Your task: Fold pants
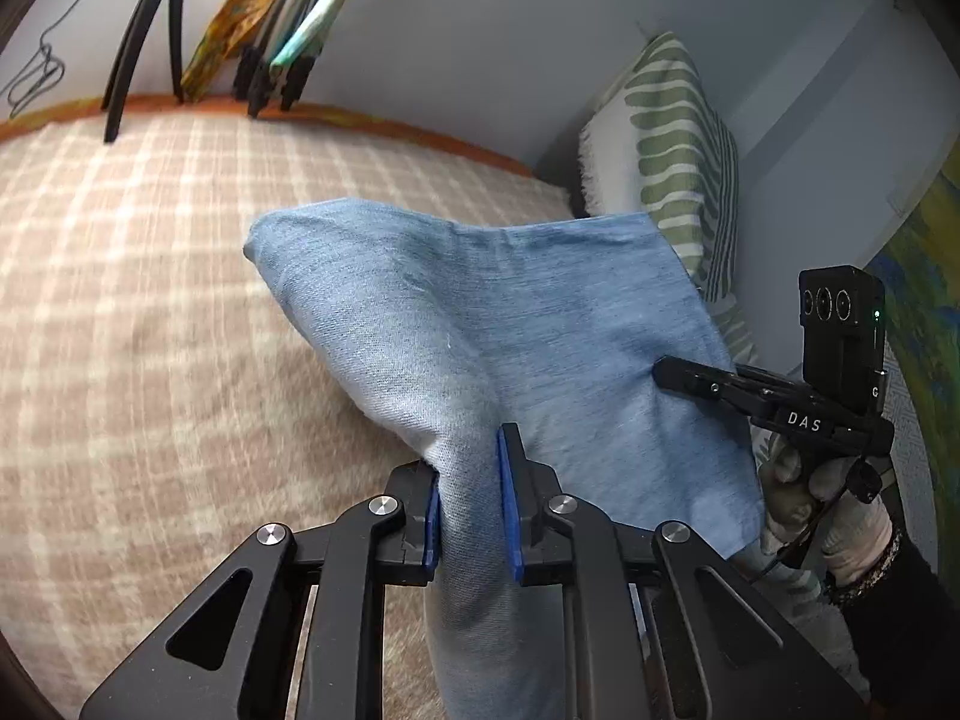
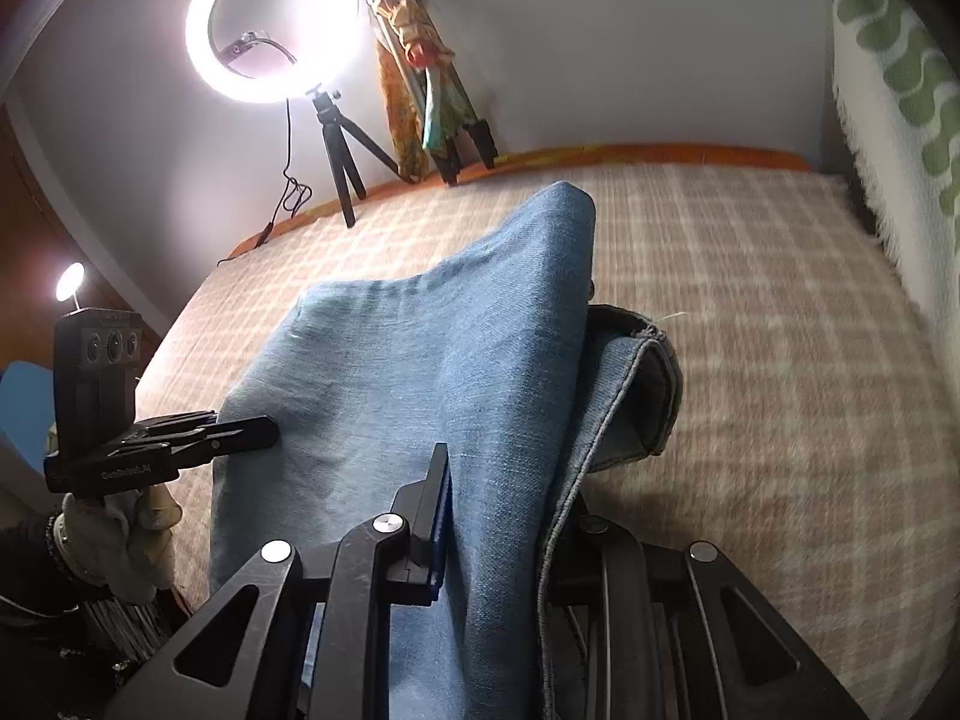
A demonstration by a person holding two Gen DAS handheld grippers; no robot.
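Both tools were clamped on the light blue denim pants (image 1: 480, 324), lifted above the beige checked bed (image 1: 120, 300) mid-carry. Left tool (image 1: 468, 498) pinched a bunched ridge; right tool (image 2: 498, 516) gripped near the stitched hem. Best practice: keep both at equal height, cloth taut, lay it toward the bed's far edge with edges aligned. Right tool's far finger was hidden under denim; waistband and leg ends out of frame.

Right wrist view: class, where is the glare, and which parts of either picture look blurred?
Right wrist view: the ring light glares white, and the blanket smears at the right. Left wrist view: no glare, even light; the blanket blurs at the left while the pants stay sharp.
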